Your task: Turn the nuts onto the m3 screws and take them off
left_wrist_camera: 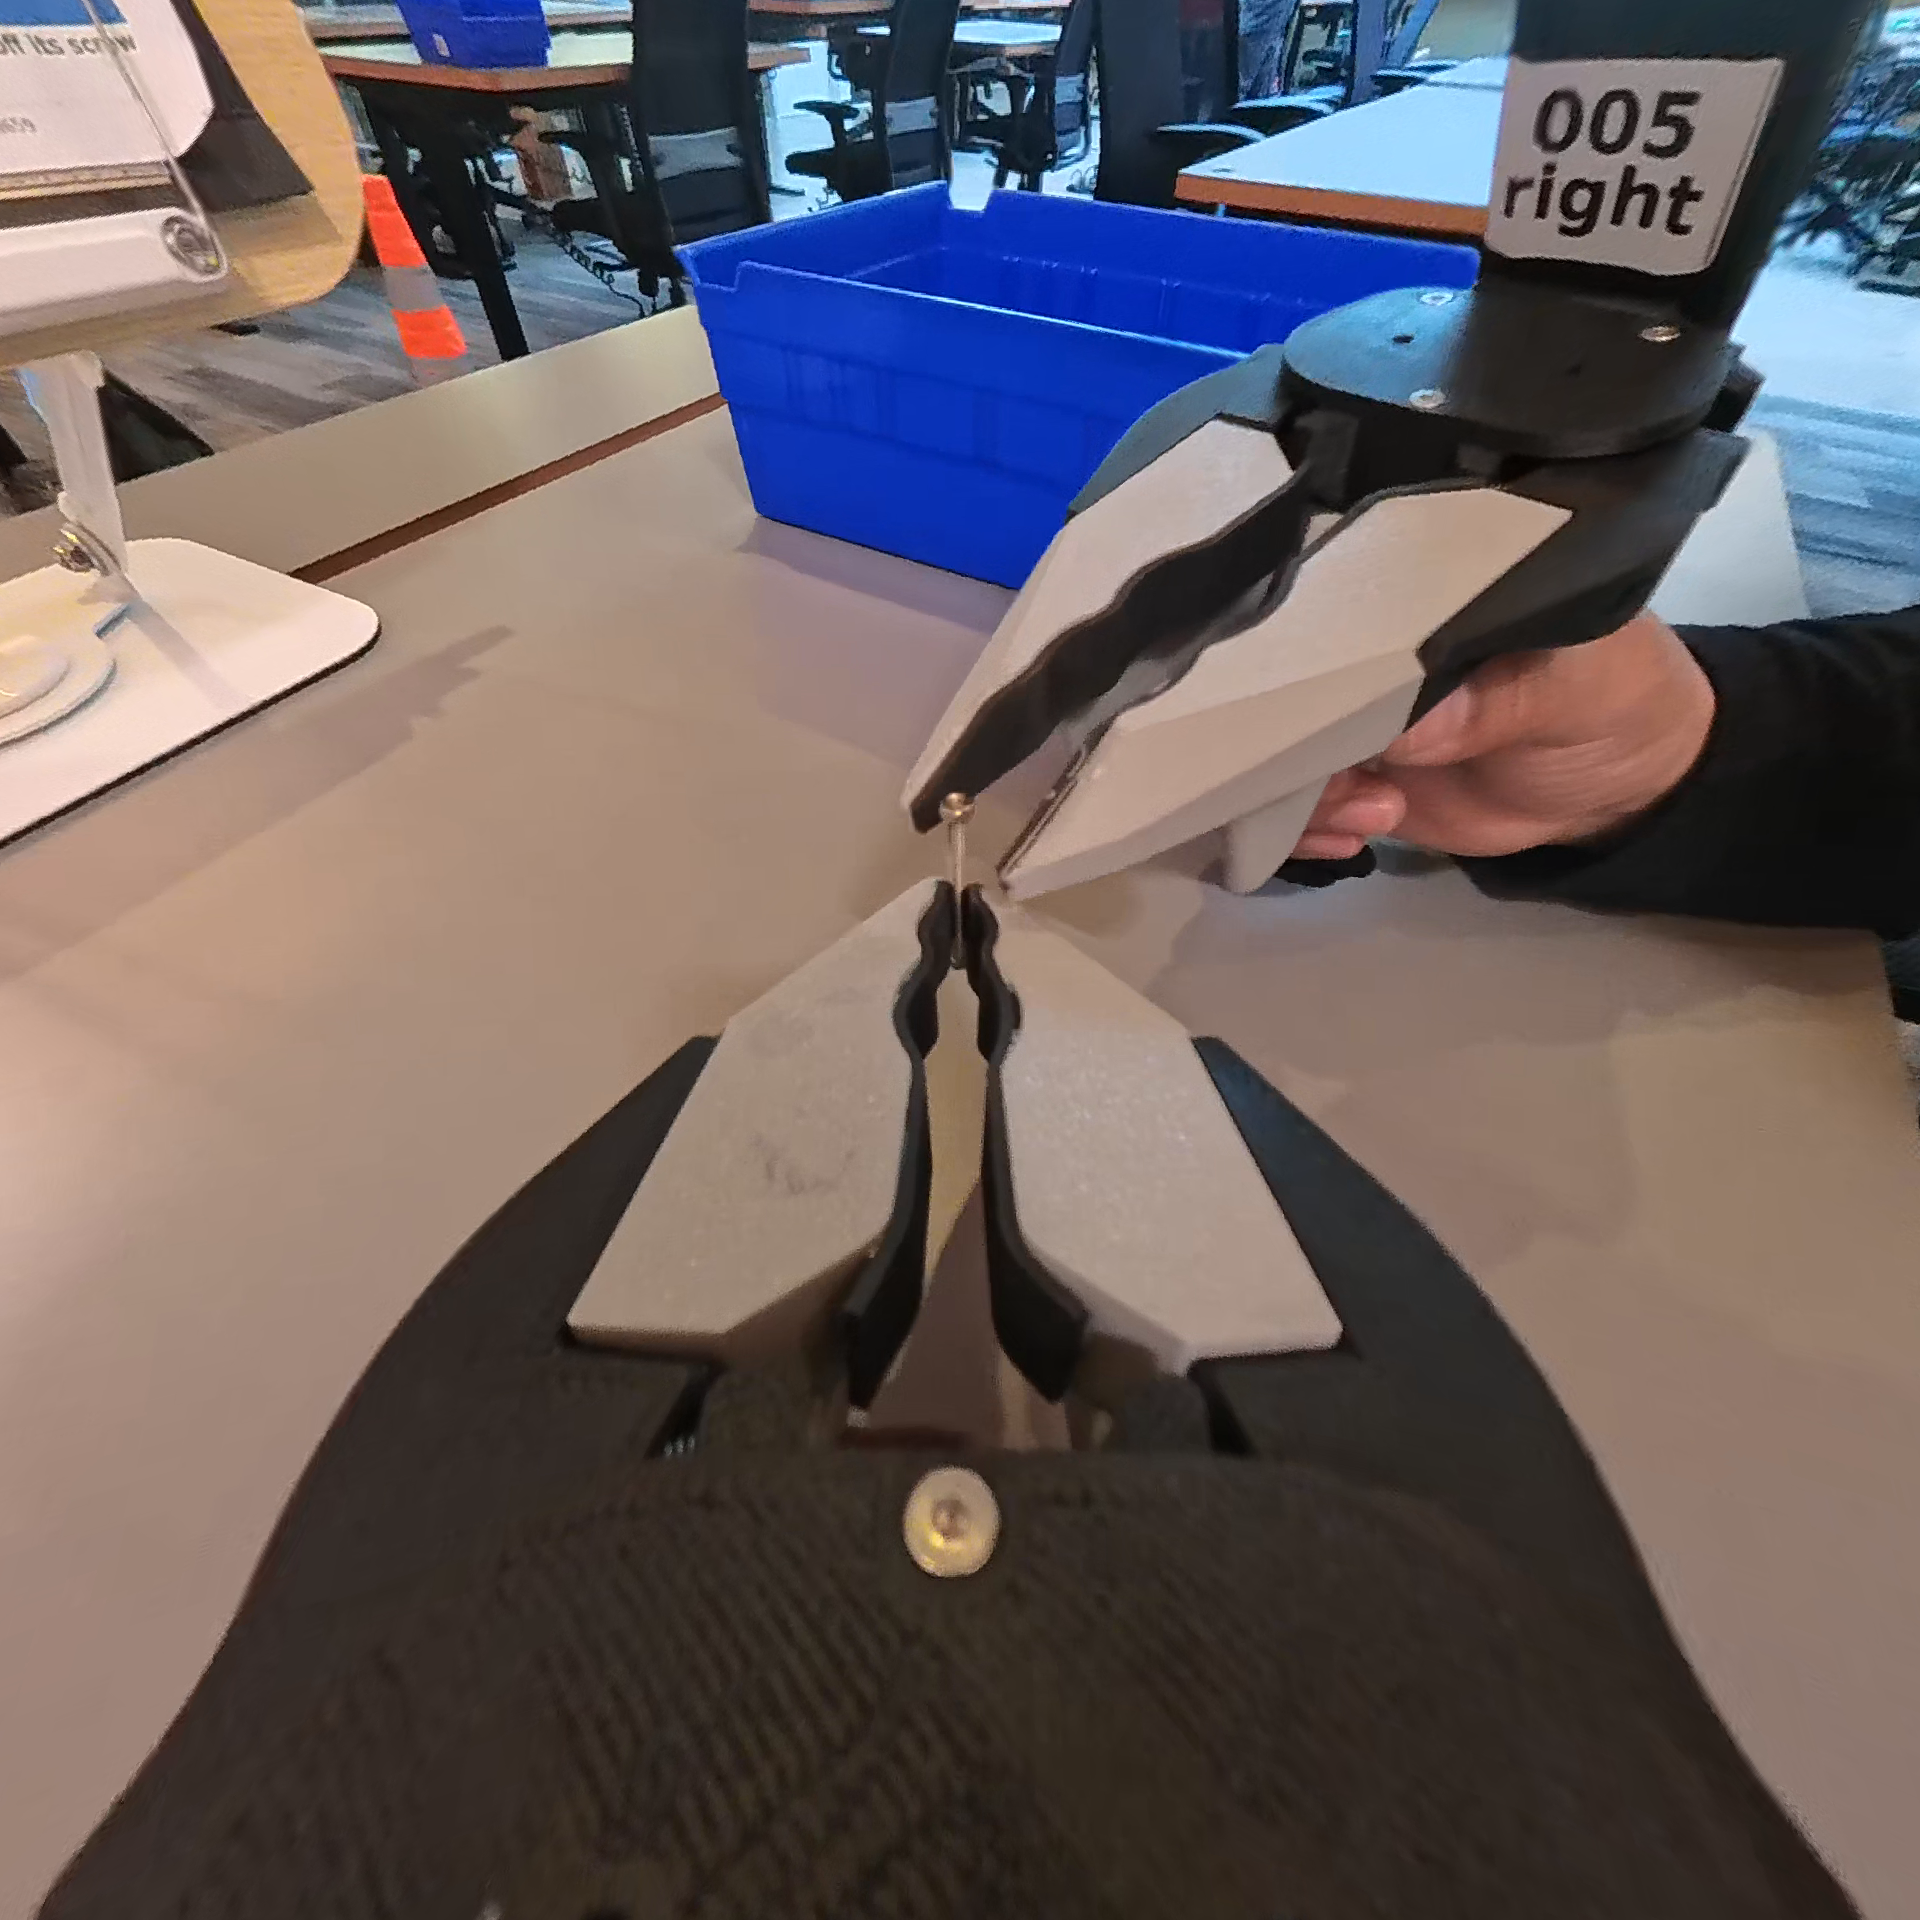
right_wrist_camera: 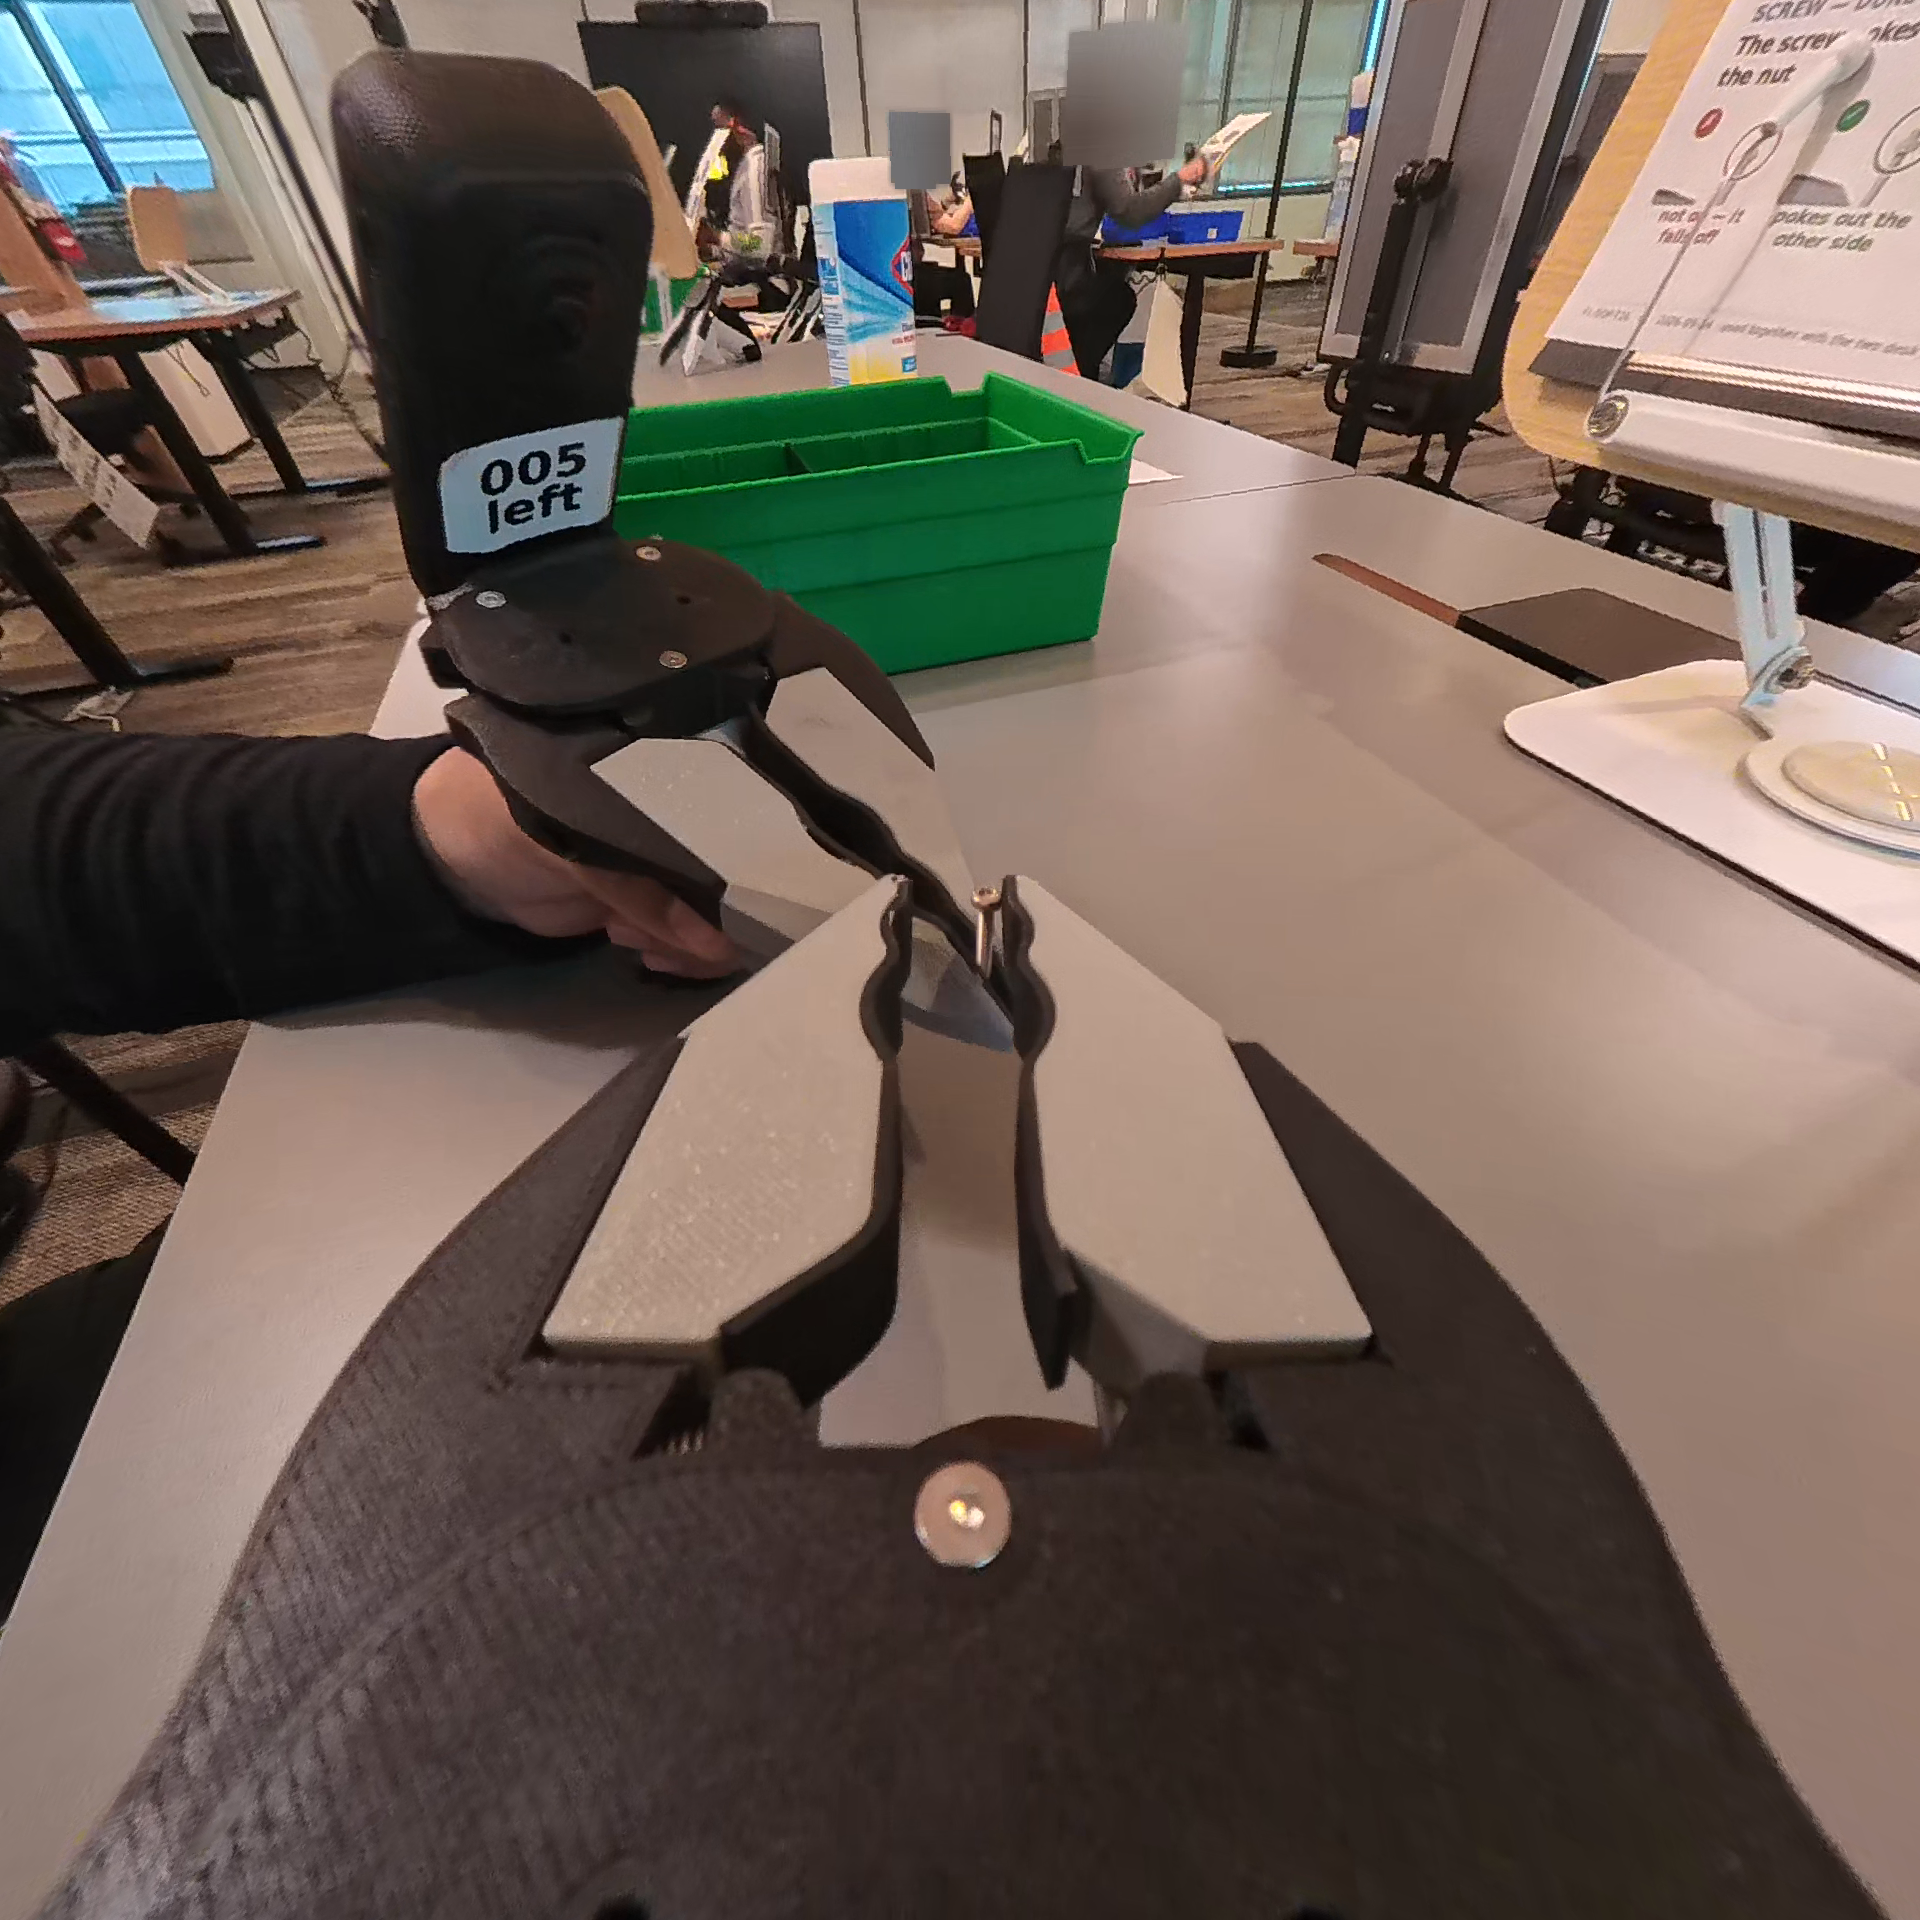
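Left wrist view: the left hand-held gripper (left_wrist_camera: 957,902) clamps the thin, slippery m3 screw (left_wrist_camera: 957,844) by its shank, the right hand-held gripper (left_wrist_camera: 961,844) narrowly parted around its head.

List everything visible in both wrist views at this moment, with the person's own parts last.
screw: one, silver, upright, clamped in the left gripper, head up
blue bin: one, far side of table, left wrist view
green bin: one, divided, far side of table, right wrist view
wipes canister: one, white and blue, behind green bin
instruction stand: one, white, table edge
table: one, grey
left gripper: shut on screw
right gripper: open around screw head
hands: two, black sleeves
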A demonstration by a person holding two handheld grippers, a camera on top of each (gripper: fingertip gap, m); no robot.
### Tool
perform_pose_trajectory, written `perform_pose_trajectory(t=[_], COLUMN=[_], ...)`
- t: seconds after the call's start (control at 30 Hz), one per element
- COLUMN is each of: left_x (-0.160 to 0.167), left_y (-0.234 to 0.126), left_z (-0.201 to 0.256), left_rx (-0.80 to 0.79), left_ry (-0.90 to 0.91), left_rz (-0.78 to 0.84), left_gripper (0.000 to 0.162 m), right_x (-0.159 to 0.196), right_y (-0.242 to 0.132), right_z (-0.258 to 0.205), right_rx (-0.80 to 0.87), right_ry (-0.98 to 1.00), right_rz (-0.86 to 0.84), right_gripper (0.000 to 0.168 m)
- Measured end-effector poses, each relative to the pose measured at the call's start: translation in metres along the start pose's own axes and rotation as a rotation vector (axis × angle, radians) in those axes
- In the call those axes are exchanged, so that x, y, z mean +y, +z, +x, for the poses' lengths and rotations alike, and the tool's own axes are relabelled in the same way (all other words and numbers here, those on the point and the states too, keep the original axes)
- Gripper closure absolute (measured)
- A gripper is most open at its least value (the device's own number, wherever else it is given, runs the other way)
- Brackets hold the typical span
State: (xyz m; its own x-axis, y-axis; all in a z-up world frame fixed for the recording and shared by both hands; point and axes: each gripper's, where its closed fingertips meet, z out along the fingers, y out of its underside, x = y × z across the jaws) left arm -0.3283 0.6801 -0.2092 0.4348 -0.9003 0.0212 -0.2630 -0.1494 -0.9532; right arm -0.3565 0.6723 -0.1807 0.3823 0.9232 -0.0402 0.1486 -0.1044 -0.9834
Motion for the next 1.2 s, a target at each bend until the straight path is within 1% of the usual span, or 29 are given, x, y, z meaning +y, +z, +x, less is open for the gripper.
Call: perform_pose_trajectory(t=[0.07, 0.2, 0.37, 0.47, 0.5, 0.63, 0.7, 0.73, 0.8, 0.9, 1.0, 1.1, 1.13, 1.2], left_x=[0.000, -0.001, -0.004, -0.005, -0.005, -0.013, -0.015, -0.015, -0.010, -0.006, -0.006, -0.002, -0.001, 0.001], left_y=[0.001, 0.001, 0.000, 0.000, 0.000, -0.008, -0.012, -0.012, -0.009, -0.005, -0.005, -0.006, -0.005, -0.003], left_z=[0.002, 0.005, 0.011, 0.017, 0.020, 0.044, 0.054, 0.053, 0.046, 0.032, 0.014, 0.003, 0.003, 0.005], left_rx=[0.002, 0.013, 0.048, 0.072, 0.094, 0.267, 0.345, 0.339, 0.284, 0.207, 0.129, 0.068, 0.065, 0.061], left_ry=[0.021, 0.024, 0.028, 0.045, 0.045, 0.017, 0.001, 0.001, 0.024, 0.005, -0.051, -0.063, -0.060, -0.041], left_rz=[-0.005, 0.005, 0.024, 0.027, 0.033, 0.077, 0.084, 0.084, 0.065, 0.041, 0.044, 0.021, 0.013, -0.006], left_gripper=[0.162, 0.162, 0.162, 0.162, 0.162, 0.162, 0.162, 0.162, 0.162, 0.162, 0.162, 0.162, 0.162, 0.162], right_x=[0.002, 0.000, -0.004, -0.004, -0.005, -0.011, -0.013, -0.014, -0.019, -0.021, -0.020, -0.010, -0.006, 0.000], right_y=[0.002, 0.003, 0.004, 0.003, 0.001, -0.011, -0.016, -0.017, -0.020, -0.024, -0.025, -0.017, -0.013, -0.005], right_z=[-0.001, 0.001, -0.007, -0.013, -0.017, -0.036, -0.042, -0.040, -0.028, -0.003, 0.007, 0.003, 0.003, -0.003], right_rx=[-0.004, -0.006, -0.124, -0.198, -0.230, -0.391, -0.449, -0.434, -0.355, -0.180, -0.072, -0.021, 0.000, -0.006], right_ry=[0.002, 0.013, 0.095, 0.111, 0.108, 0.081, 0.107, 0.111, 0.097, 0.063, 0.046, -0.011, -0.020, -0.026], right_rz=[-0.001, 0.019, 0.057, 0.061, 0.064, 0.063, 0.051, 0.053, 0.074, 0.058, 0.043, -0.019, -0.037, -0.061], right_gripper=[0.155, 0.166, 0.166, 0.166, 0.167, 0.167, 0.167, 0.166, 0.157, 0.158, 0.162, 0.163, 0.161, 0.152])
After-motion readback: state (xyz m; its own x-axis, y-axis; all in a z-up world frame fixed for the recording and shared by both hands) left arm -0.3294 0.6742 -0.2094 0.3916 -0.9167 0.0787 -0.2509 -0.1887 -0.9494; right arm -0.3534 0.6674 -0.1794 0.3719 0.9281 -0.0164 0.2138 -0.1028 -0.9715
